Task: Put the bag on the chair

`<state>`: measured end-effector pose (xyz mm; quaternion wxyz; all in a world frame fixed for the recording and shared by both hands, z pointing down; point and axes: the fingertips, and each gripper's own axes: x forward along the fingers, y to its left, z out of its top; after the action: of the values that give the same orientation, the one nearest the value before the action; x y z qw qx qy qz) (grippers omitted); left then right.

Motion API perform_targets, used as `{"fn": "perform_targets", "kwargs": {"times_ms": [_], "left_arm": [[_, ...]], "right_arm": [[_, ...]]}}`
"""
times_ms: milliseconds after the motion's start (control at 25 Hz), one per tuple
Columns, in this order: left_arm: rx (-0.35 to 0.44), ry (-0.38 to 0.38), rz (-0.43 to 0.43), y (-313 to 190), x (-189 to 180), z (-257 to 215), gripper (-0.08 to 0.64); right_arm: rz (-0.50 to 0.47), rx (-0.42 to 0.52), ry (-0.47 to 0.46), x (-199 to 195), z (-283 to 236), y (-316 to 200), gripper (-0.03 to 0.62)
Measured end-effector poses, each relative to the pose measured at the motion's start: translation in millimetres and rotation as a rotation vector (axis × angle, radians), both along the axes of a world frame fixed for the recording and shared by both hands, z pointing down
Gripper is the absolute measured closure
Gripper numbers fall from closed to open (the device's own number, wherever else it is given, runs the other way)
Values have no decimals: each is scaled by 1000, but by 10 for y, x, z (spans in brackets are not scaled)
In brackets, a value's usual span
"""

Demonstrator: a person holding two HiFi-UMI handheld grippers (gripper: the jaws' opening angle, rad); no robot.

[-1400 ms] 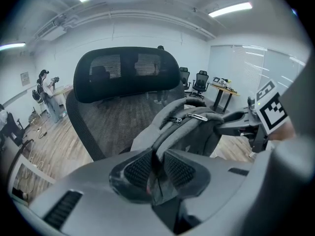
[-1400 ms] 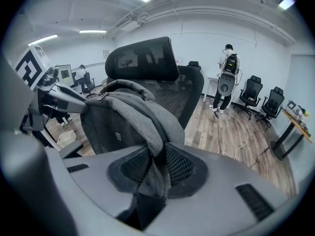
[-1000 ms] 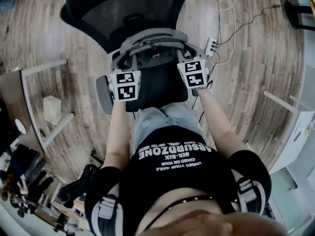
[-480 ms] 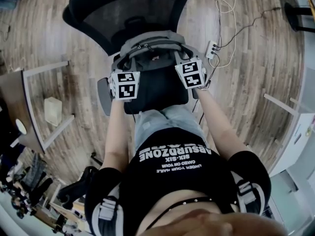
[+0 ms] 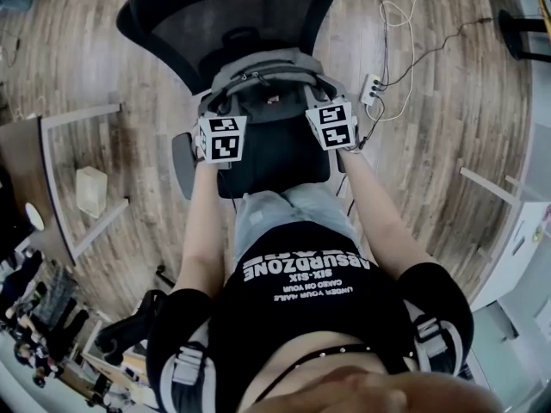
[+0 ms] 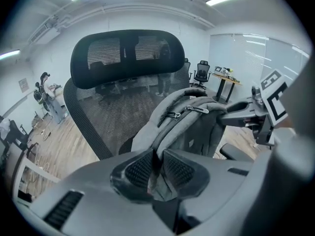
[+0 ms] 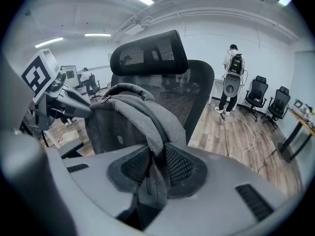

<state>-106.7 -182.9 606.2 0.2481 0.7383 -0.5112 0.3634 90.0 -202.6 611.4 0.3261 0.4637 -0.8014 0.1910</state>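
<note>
Fingers of the left gripper (image 6: 156, 167) (just closing tighter) and right gripper (image 7: 156, 168) clamped the straps of the bag (image 5: 267, 69); released unsettled, it might have toppled off the chair (image 5: 232, 15).

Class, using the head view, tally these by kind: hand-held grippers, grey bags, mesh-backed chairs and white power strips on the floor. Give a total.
bag: 1
chair: 1
power strip: 1
grippers: 2, the left gripper, its jaws just closing tighter on the bag's strap, and the right gripper, also clamped on a strap
Total: 5
</note>
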Motion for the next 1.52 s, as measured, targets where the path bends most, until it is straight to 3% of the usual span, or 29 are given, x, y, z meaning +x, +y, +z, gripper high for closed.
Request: {"fn": "perform_targets", "kwargs": {"times_ms": [240,680,1520], "left_arm": [[-32,44,-22,-136,-20,49,483],[-28,79,-43,-326,-115,144,483],[1,40,-63,-643,-148,259,483]], "right_arm": [[-22,34,37,-12,54,-98,503],[-35,2,78,-93,139,-302,505],[-75,-10,103,-112,277,-601,508]]}}
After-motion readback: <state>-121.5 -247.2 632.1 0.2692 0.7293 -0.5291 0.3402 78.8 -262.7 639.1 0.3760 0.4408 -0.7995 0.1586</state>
